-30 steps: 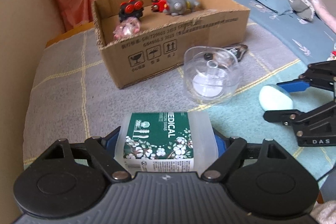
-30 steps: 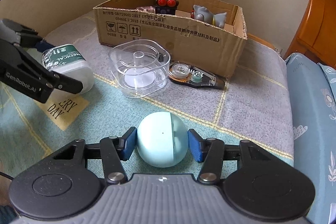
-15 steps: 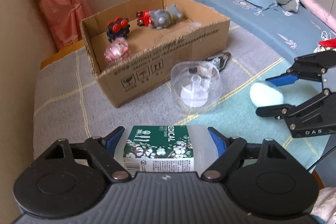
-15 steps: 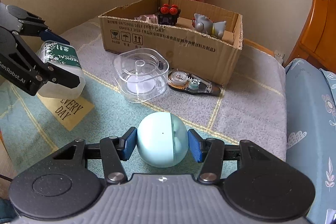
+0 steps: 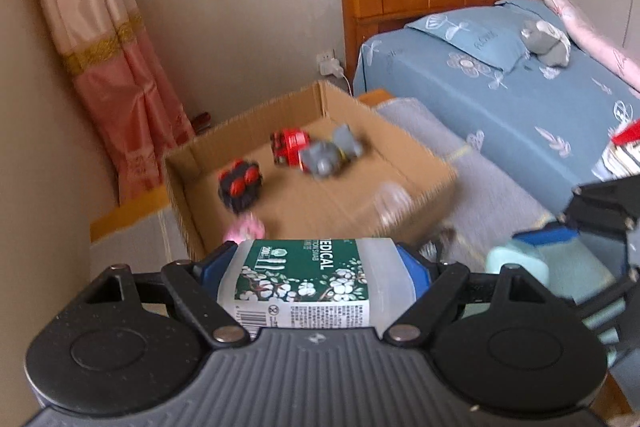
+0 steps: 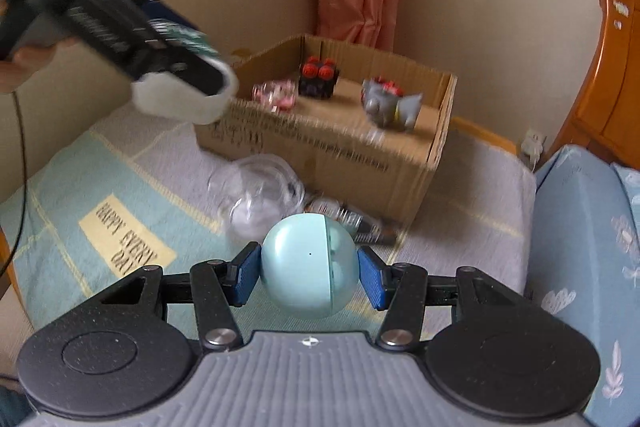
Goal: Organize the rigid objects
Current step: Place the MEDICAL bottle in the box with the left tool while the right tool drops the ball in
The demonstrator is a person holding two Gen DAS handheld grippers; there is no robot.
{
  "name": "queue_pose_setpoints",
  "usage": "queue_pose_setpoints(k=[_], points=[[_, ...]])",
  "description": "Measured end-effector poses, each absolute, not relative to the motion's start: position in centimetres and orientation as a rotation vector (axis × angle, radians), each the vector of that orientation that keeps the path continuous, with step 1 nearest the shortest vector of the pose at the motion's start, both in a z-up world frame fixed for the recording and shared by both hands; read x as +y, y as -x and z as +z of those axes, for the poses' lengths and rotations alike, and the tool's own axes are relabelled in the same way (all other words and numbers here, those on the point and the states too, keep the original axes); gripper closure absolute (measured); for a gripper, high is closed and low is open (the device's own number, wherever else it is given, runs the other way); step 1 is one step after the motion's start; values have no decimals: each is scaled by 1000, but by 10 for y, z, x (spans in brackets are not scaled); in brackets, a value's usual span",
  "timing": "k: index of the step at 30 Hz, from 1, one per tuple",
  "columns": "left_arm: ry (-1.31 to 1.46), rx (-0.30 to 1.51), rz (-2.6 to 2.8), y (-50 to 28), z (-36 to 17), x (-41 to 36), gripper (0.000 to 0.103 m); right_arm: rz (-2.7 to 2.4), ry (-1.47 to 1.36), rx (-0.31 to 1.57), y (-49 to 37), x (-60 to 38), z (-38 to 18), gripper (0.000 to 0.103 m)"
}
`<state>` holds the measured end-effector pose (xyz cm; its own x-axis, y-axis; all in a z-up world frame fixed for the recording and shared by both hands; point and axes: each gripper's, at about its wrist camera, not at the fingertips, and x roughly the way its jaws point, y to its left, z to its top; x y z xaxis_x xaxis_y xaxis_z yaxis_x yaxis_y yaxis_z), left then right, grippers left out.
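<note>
— So, how many things are in hand?

— Two. The left gripper [image 5: 316,267] has its blue fingers [image 5: 412,267] clamped on one squarish translucent plastic bottle [image 5: 308,283] with a glossy green flowered label, held up in the air near the box. The right gripper [image 6: 308,273] pinches one smooth, pale-blue egg-shaped case [image 6: 308,265] above the blanket [image 6: 72,211].

— And the cardboard box [image 6: 440,147]?

— One, corrugated, open-topped, at the blanket's far edge. Four small toys inside: one black-and-red block [image 6: 318,77], one grey figure [image 6: 386,105], one red toy [image 5: 290,145], one pink, translucent [image 6: 276,95].

— Anything loose?

— One clear domed plastic container [image 6: 256,195] and one correction-tape dispenser [image 6: 352,221], against the box's near wall.
</note>
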<state>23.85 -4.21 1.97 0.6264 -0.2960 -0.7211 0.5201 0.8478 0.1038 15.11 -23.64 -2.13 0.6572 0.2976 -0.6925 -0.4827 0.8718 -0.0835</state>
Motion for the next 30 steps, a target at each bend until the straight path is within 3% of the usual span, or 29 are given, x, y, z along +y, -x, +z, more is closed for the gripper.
queue_pose_setpoints(k=[16, 30], points=[[-192, 764, -355, -342, -16, -60, 18, 427, 310, 669, -194, -231, 10, 45], [-272, 766, -382, -292, -2, -36, 10, 402, 300, 666, -233, -228, 17, 45]])
